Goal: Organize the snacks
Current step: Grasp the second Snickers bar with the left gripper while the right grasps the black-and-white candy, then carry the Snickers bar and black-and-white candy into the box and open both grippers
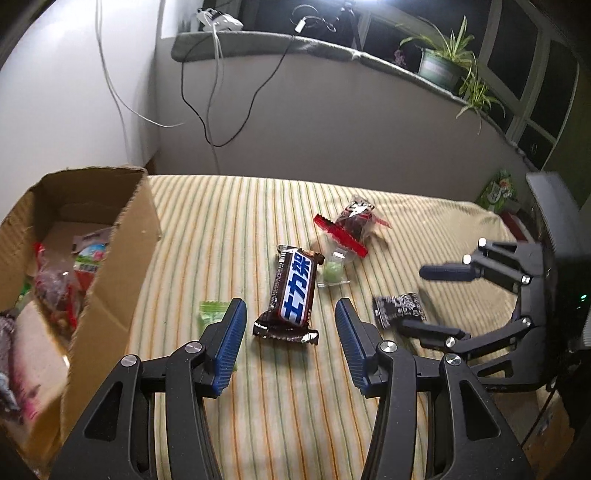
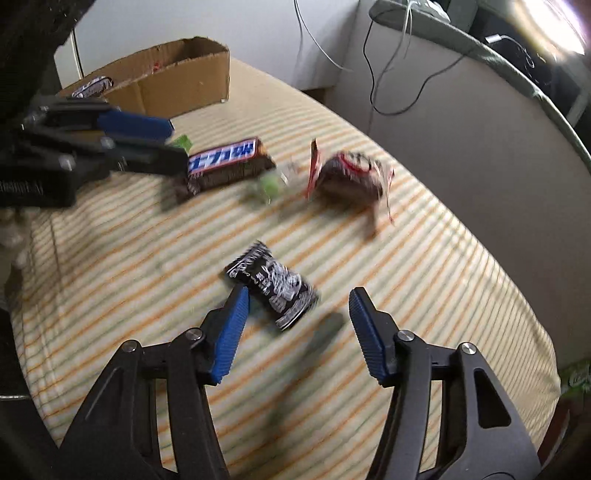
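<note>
Left tool (image 1: 290, 325) spread — chocolate bar (image 1: 294, 295) between, untouched.

Dim room, window (image 1: 369, 7) glare up top, fisheye edges, motion blur.

You were in a home, most likely a bedroom. The striped bedding (image 1: 332, 369) under your tools looked like a bed cover. Behind it ran a windowsill (image 1: 332, 48) with a potted plant (image 1: 443, 62), and cables (image 1: 229, 92) hung down from it along a plain white wall (image 1: 74, 92). The windows (image 1: 524, 74) were dark. A worn cardboard box (image 1: 118, 280) stood on the bed.
</note>
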Demonstrator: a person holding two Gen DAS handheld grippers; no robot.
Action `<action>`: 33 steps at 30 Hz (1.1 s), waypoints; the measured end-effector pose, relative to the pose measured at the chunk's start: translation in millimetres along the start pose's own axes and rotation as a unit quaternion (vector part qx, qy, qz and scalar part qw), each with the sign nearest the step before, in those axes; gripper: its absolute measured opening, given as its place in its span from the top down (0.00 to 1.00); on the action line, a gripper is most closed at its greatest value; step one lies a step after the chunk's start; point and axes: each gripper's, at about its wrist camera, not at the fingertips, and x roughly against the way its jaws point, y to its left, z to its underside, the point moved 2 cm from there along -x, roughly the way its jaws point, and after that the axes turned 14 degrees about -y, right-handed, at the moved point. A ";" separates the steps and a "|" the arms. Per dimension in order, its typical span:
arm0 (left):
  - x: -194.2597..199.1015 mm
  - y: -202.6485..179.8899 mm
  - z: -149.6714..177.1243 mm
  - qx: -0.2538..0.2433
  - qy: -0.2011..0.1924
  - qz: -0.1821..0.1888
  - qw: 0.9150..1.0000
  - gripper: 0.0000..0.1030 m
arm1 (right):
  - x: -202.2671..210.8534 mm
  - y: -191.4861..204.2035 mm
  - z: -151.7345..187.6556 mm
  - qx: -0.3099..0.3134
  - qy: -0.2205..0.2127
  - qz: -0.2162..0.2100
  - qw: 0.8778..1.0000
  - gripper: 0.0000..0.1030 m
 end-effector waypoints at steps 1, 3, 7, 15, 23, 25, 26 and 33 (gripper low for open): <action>-2.5 -0.8 -0.2 -0.003 0.002 0.000 1.000 0.53 | -2.1 0.5 -2.3 0.005 -0.003 0.000 1.000 0.43; -8.3 -2.8 -1.3 -0.009 0.005 -0.003 1.000 0.53 | -8.9 1.0 -5.2 0.010 -0.003 -0.010 1.000 0.44; -20.3 -4.0 -2.7 -0.017 0.012 -0.008 1.000 0.53 | -13.1 1.8 -8.5 -0.008 -0.001 -0.036 0.999 0.58; -35.1 -2.6 1.9 -0.023 0.025 -0.006 0.999 0.74 | -11.4 5.5 -3.9 -0.041 -0.003 -0.046 0.998 0.74; -20.8 -2.1 1.4 -0.015 0.012 -0.003 1.000 0.74 | 4.8 2.2 0.5 -0.069 -0.006 -0.034 0.997 0.75; -11.3 -0.2 1.2 -0.013 0.004 -0.002 1.000 0.74 | 9.9 2.2 -1.0 -0.071 -0.009 -0.028 0.997 0.75; -5.2 -0.2 -0.2 -0.013 -0.002 -0.001 1.000 0.74 | 14.1 0.6 -1.2 -0.073 -0.011 -0.026 0.997 0.75; 35.2 4.9 -8.0 -0.007 -0.041 0.002 0.999 0.74 | 41.8 9.6 -18.0 -0.073 -0.039 -0.011 0.996 0.75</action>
